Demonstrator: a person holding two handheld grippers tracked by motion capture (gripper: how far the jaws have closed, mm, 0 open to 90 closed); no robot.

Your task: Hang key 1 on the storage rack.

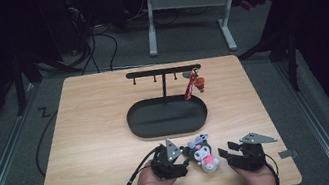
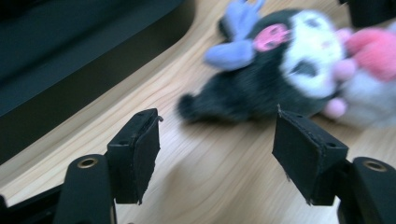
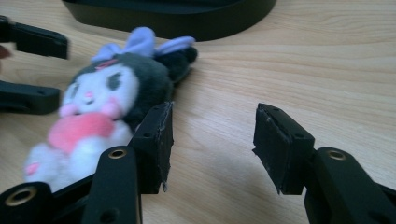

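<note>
plush toy (image 1: 203,153): black and white, lilac bow, pink heart
tabletop (image 1: 88,130): pale wood grain
stand tray (image 1: 167,118): black
hanging charm (image 1: 195,85): red
tools: black

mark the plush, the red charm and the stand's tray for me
plush (image 1: 203,154), high view, on its dark head.
red charm (image 1: 199,83), high view, on its round red body, hanging from the stand's right end.
tray (image 1: 150,125), high view, on its bare black floor.

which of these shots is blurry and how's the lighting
Left gripper view: plush toy smeared by blur, jaws sharp. Right gripper view: toy softly out of focus, wood grain crisp. High view: table evenly lit, room around it dark.
</note>
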